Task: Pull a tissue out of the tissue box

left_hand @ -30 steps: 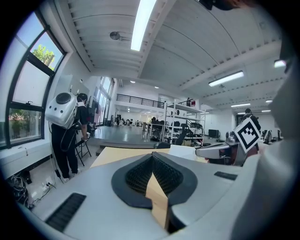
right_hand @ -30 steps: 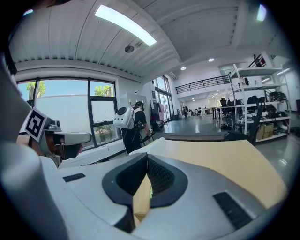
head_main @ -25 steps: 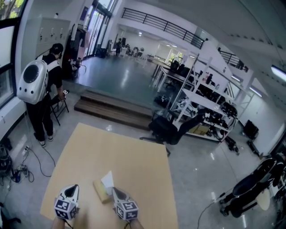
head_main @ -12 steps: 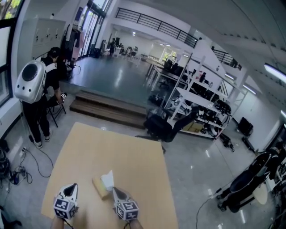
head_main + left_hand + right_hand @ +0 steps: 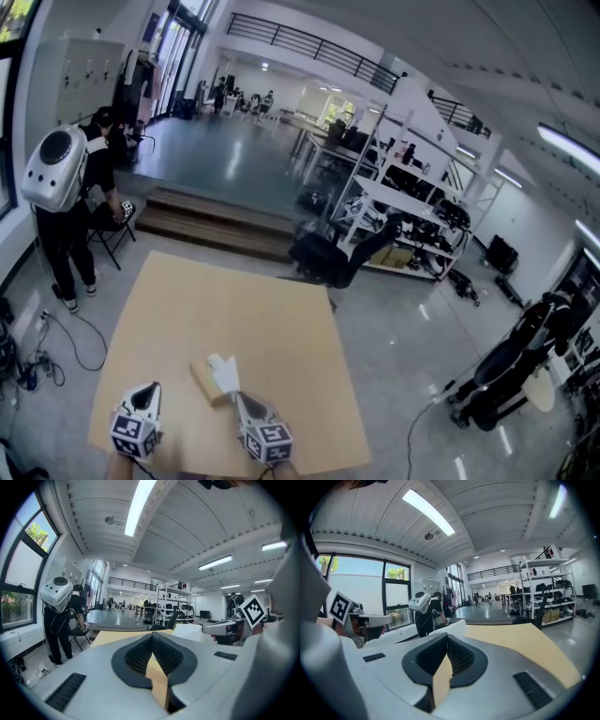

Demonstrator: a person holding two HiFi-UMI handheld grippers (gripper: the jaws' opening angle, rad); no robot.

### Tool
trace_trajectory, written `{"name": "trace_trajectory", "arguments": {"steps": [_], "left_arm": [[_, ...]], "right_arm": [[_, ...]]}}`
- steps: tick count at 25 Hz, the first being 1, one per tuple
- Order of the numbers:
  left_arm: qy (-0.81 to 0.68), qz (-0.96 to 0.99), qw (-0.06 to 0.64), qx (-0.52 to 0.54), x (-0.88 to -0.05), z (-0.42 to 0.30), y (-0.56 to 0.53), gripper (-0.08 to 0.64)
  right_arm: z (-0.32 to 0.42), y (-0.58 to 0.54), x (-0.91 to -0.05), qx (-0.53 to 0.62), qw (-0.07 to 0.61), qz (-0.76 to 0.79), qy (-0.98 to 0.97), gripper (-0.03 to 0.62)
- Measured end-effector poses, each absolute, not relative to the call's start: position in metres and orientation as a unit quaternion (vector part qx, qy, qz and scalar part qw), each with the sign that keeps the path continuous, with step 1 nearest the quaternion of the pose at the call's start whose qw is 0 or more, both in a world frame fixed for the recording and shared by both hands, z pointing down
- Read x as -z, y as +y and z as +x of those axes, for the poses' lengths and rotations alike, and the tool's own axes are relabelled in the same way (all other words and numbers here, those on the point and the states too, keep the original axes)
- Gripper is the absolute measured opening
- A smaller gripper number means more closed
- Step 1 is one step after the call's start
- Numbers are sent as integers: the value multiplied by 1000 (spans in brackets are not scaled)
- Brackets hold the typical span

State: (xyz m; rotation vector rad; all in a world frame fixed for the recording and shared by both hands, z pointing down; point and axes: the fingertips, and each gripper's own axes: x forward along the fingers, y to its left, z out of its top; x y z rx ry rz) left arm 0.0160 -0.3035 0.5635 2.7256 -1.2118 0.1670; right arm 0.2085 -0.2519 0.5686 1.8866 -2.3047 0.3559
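Note:
A tan tissue box (image 5: 205, 382) lies on the wooden table (image 5: 234, 309), near its front edge. A white tissue (image 5: 225, 371) sticks up from the box's top. My left gripper (image 5: 149, 388) hovers to the left of the box, its jaws shut with nothing between them. My right gripper (image 5: 240, 400) is just right of the box, close to the tissue, and is also shut and empty. The left gripper view has the tissue (image 5: 188, 631) ahead on the right, beside the right gripper (image 5: 225, 628). In the right gripper view the tissue (image 5: 451, 626) rises just beyond the shut jaws.
A person with a white backpack (image 5: 54, 169) stands by a chair off the table's far left corner. Wooden steps (image 5: 216, 230) and a black office chair (image 5: 328, 255) lie beyond the table's far edge. Metal shelves (image 5: 412, 216) stand at the back right. Cables (image 5: 56, 337) trail on the floor at the left.
The head view has swung slightly, so the room and table sit differently in the picture. Both grippers stay shut near the box at the table's front edge. The tissue still stands in the box.

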Motion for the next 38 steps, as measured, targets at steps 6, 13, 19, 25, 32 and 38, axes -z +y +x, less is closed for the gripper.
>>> {"name": "trace_trajectory", "arguments": {"steps": [6,13,19,25,32,38], "left_arm": [[-389,917,67,-54,-558,16,-283,8],[-379,922,60,-50,-547,15,-259,8],[-370,926,60,-51,-551,12,-239,8],[-363,929,57,-50,-553,13,-229,8],[-359,931,51,-50,-544,17,-222,8],[-364,929,51,-49,-540,15,-224,8]], "right_arm": [[207,-220,-563,-114,61,642,-755,5],[206,-185,-558,-110,51,653,-748,5],[204,-164,-557,-105,37,660,-743,5],[199,-151,-552,-100,32,660,-744,5],[202,-146,-549,-98,32,661,-743,5],[202,-150,-544,-96,32,659,-745,4]]}}
